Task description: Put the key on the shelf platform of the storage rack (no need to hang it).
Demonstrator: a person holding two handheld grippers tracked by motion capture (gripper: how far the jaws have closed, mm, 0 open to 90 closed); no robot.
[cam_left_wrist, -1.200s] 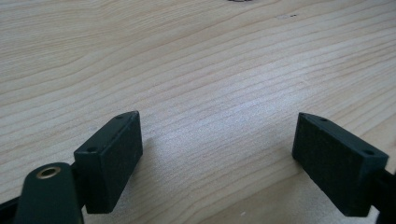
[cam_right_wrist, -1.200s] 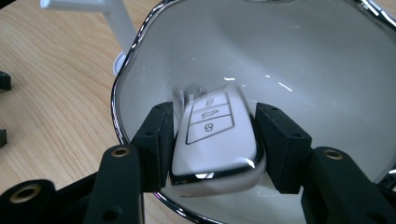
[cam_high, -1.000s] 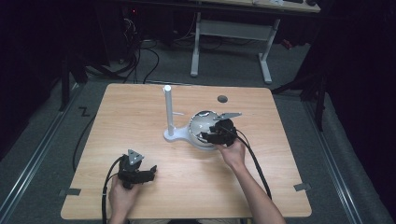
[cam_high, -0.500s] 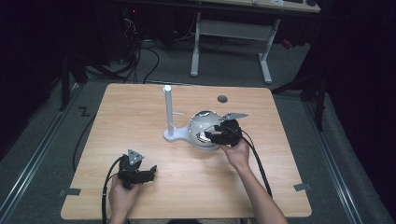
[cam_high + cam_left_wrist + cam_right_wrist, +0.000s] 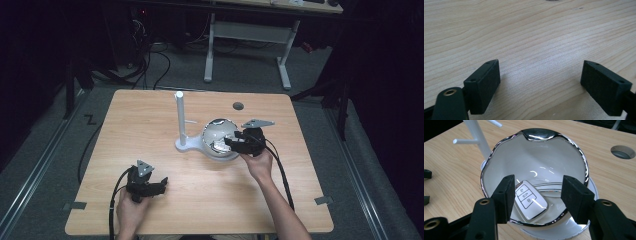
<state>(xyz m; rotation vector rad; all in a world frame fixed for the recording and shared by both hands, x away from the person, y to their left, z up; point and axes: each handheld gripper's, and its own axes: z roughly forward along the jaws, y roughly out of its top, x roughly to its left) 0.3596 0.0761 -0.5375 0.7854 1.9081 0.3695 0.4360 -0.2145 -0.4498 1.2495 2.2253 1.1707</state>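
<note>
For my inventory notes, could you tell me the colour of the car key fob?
White car key fob with dark button outlines, clearest in the right gripper view.

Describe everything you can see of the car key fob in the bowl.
The car key fob is a white, glossy, rounded rectangle with a thin dark outline and three outlined buttons in a row. It lies face up, tilted against the inner wall of the white, chrome-rimmed bowl, near its bottom. The right gripper hovers open above it, not touching.

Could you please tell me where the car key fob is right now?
In the right gripper view, the white key fob lies inside the silver-rimmed bowl, beside the white stand.
</note>
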